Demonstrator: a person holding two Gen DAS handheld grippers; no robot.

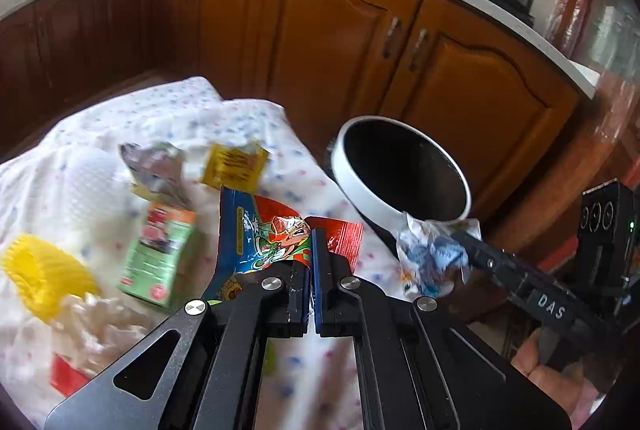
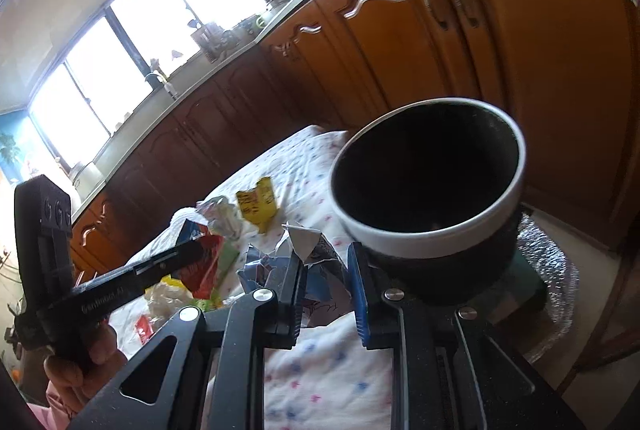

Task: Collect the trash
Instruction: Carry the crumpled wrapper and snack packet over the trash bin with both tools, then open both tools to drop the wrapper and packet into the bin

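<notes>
Left tongs [image 1: 311,270]: pads pressed nearly together, pinching the colourful snack wrapper [image 1: 264,242], which sits centre frame over the flowered cloth [image 1: 248,117].

Right tongs [image 2: 326,282]: spread partway, with the crumpled blue-and-white wrapper [image 2: 308,262] between the pads. It looks held, but contact on the right pad cannot be confirmed.

Bin [image 2: 428,169], white rim and dark inside, stands just right of the cloth's edge, right of centre in both views.

Step in hand, by my reading: carry both wrappers to the bin. Bring each tong over the dark mouth, clear of the rim, before spreading the pads. Crumpled film is light and may cling to a pad.

Left view only: loose trash remaining at frame left, namely a yellow sachet [image 1: 234,165], green carton [image 1: 160,254], yellow ribbed ring [image 1: 36,274] and white tissue [image 1: 88,181].

Right view only: the bin's inside, with no contents discernible, and foil matting [image 2: 552,270] beneath it.
</notes>
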